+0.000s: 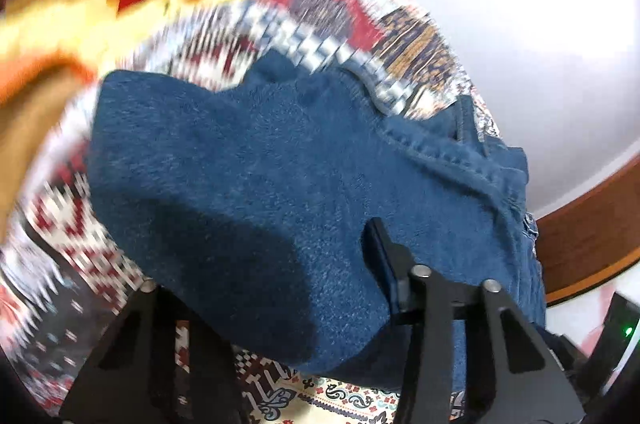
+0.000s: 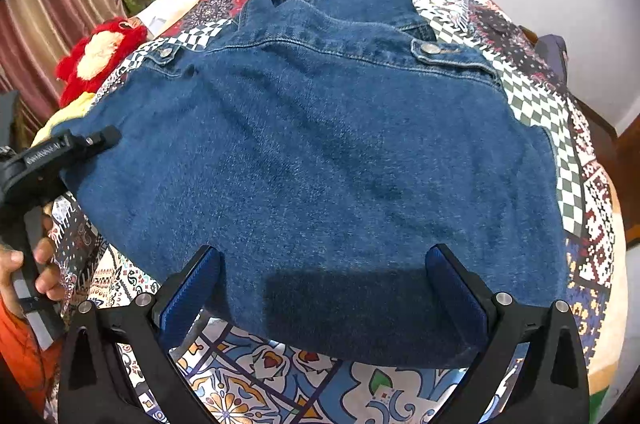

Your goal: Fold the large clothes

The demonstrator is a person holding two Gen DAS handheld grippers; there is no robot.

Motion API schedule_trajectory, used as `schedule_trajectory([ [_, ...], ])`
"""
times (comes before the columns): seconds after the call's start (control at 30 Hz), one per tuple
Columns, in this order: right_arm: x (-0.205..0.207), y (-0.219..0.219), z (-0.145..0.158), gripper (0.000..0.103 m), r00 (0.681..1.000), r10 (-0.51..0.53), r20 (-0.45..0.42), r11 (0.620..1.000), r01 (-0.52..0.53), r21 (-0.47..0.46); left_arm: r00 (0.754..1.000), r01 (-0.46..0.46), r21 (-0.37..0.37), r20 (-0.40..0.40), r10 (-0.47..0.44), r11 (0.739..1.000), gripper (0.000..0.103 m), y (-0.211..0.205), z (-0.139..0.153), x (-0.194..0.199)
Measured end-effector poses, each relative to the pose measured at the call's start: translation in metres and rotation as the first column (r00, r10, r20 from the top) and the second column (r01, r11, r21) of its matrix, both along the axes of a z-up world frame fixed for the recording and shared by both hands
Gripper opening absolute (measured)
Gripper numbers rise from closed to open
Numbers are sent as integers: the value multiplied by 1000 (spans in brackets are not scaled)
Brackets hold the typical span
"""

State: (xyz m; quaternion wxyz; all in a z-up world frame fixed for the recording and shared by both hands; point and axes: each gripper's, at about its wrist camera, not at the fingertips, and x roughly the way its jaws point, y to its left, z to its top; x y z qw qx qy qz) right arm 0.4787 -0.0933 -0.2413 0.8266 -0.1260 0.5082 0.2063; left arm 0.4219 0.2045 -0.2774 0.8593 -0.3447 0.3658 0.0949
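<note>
Denim jacket (image 2: pixel 316 160) lies back-up on the patchwork bedspread (image 2: pixel 576 160), collar toward the far wall, hem toward the near edge, its long axis running side to side. The cloth is mid-blue, coarse twill with stitched seams and metal snap buttons on the shoulder tabs. At the left, the left gripper (image 2: pixel 108 138), black plastic with small white lettering too small to read, is clamped on the jacket's left edge. A red plush toy (image 2: pixel 100 56) sits behind it. The right gripper (image 2: pixel 324 268) hovers over the hem, ribbed blue pads spread apart, gripping nothing.
</note>
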Motion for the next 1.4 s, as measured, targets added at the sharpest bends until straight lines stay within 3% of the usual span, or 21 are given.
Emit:
schedule_trajectory([
  [0.1,-4,0,8,103,1000,5,4,1000,-5,3,998,33,115,42,-38,993,37,-6,32,-2],
  [0.2,-7,2,22,103,1000,18,17,999,-18,31,989,55,139,129,-73,989,36,0,67,-26],
  [0.4,-9,31,42,103,998,56,33,992,-60,110,979,47,276,176,-98,960,35,2,118,-57],
  [0.5,-7,59,32,103,995,101,-24,983,-96,154,980,38,323,170,-98,945,35,4,126,-58],
  [0.67,-3,99,-13,103,980,131,-149,984,-110,142,983,54,415,136,-120,908,34,-8,124,-54],
  [0.83,-6,111,-15,103,974,180,-141,981,-167,93,979,73,505,128,-159,860,34,-37,131,-47],
  [0.9,3,100,-9,103,959,192,-208,976,-163,147,970,83,545,147,-193,835,34,-54,141,-44],
  [0.97,11,75,1,103,955,147,-257,969,-87,231,958,98,576,167,-234,812,34,-72,152,-40],
  [1.07,17,27,24,103,964,71,-256,949,13,315,936,126,606,189,-296,785,34,-101,167,-30],
  [1.2,10,-43,60,103,985,-75,-157,946,120,302,893,194,628,205,-402,754,30,-148,181,-17],
  [1.4,-18,-138,97,103,970,-244,-19,945,242,221,806,356,668,134,-576,654,29,-226,165,-2],
])
